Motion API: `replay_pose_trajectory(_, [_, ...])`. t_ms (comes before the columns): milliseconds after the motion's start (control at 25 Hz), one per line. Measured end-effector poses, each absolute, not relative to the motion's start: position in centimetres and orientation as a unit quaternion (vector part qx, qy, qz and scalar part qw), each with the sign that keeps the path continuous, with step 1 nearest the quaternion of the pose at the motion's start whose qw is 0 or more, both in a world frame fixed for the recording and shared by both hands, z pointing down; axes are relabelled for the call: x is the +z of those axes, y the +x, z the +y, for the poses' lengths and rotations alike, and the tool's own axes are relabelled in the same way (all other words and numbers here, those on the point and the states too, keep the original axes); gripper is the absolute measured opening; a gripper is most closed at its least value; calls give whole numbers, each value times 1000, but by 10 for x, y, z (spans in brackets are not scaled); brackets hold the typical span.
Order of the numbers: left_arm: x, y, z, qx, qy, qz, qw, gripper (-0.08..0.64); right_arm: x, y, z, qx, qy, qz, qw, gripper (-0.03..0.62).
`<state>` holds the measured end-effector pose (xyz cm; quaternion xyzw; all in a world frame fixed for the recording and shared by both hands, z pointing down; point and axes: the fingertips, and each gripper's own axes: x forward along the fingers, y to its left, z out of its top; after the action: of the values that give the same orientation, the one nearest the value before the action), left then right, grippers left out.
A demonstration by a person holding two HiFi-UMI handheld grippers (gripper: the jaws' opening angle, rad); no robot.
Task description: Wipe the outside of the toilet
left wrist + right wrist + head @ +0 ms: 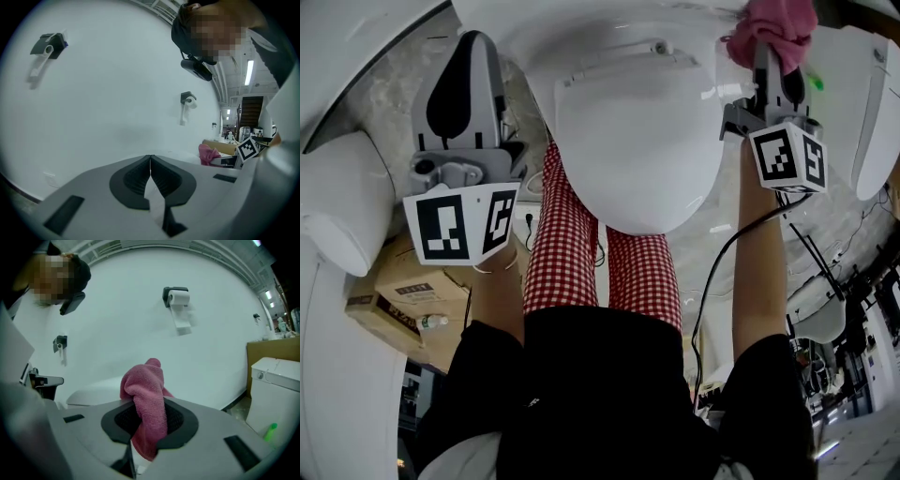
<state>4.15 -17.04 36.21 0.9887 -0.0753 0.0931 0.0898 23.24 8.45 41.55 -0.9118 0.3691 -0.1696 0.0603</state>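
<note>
Toilet (637,141) seemingly touches cloth (145,385) in right hand-held gripper (149,423).

A toilet-paper roll (178,298) hangs on the wall (131,338); two cardboard boxes (411,278) lie together.

You're in a toilet showroom or test hall, several white toilets (637,141) side by side, paper-roll holders (176,297) on the white wall (122,319), cardboard boxes (408,286) at your left.

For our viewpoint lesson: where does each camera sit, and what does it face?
Head view: on the head, looking down at the toilet; forearms, checked legs show.
Left gripper view: on shut left gripper, facing white wall; person's head shows.
Right gripper view: on right gripper gripping pink cloth; wall, head too.
All share the cloth.
</note>
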Motion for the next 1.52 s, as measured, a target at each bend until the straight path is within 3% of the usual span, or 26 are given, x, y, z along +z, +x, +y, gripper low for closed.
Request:
replay_pose_trajectory(240, [363, 25, -176, 88, 988, -88, 95, 11, 398, 182, 40, -146, -879, 448, 73, 91])
replay_pose_trajectory(640, [372, -2, -197, 94, 984, -110, 100, 11, 457, 77, -57, -214, -781, 586, -14, 91])
replay_pose_trajectory(1000, [383, -17, -216, 104, 981, -120, 109, 11, 524, 30, -110, -296, -710, 633, -84, 91])
replay_pose_trajectory(1520, [394, -1, -223, 128, 984, -84, 95, 11, 546, 30, -139, -330, -729, 599, -31, 91])
